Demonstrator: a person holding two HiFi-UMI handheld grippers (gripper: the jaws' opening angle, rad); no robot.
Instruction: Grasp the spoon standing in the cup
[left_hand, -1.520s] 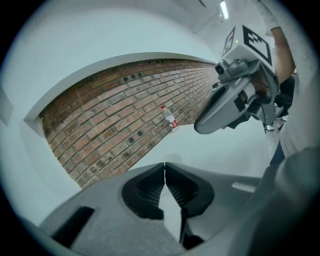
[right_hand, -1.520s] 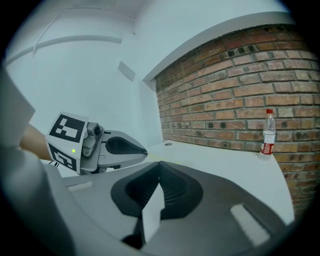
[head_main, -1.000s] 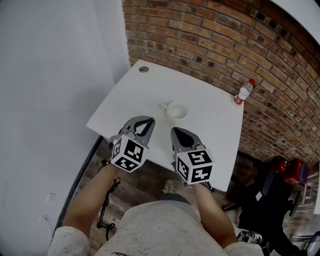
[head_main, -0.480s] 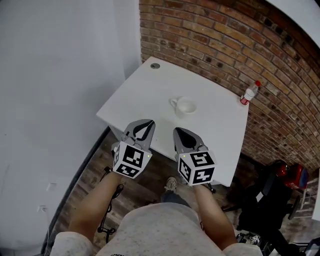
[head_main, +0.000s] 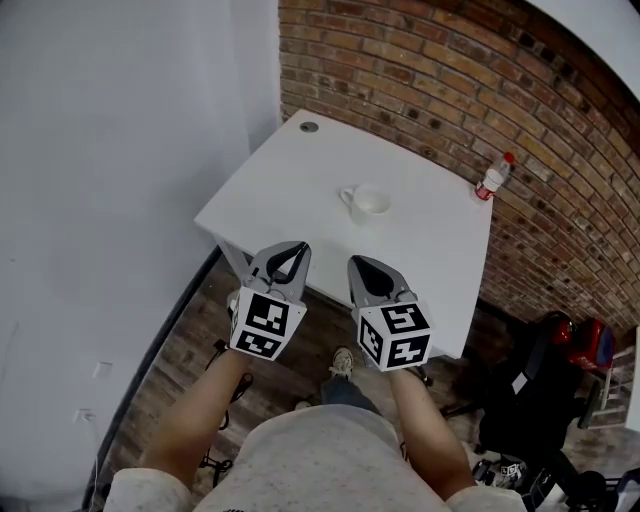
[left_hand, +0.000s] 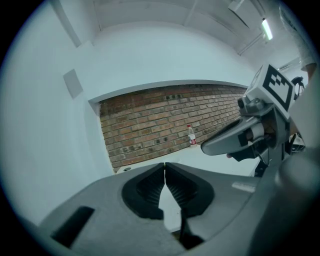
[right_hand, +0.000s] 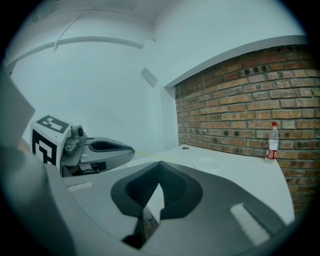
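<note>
Head view: one tabletop (head_main: 300, 190), one cup (head_main: 368, 203), one bottle (head_main: 491, 178) and two grippers. The cup stands midway along the tabletop, nearer the far edge. The bottle stands at the far right corner. The spoon is too small to make out in the cup. The left gripper (head_main: 288, 246) and right gripper (head_main: 357, 262) hang at the near edge, well apart from the cup.

Left gripper view: jaws pressed together at the tips, nothing between them. The cup does not show.

Right gripper view: jaws closed tip to tip, empty. The cup (right_hand: 206, 163) shows faintly ahead, with no spoon discernible.
</note>
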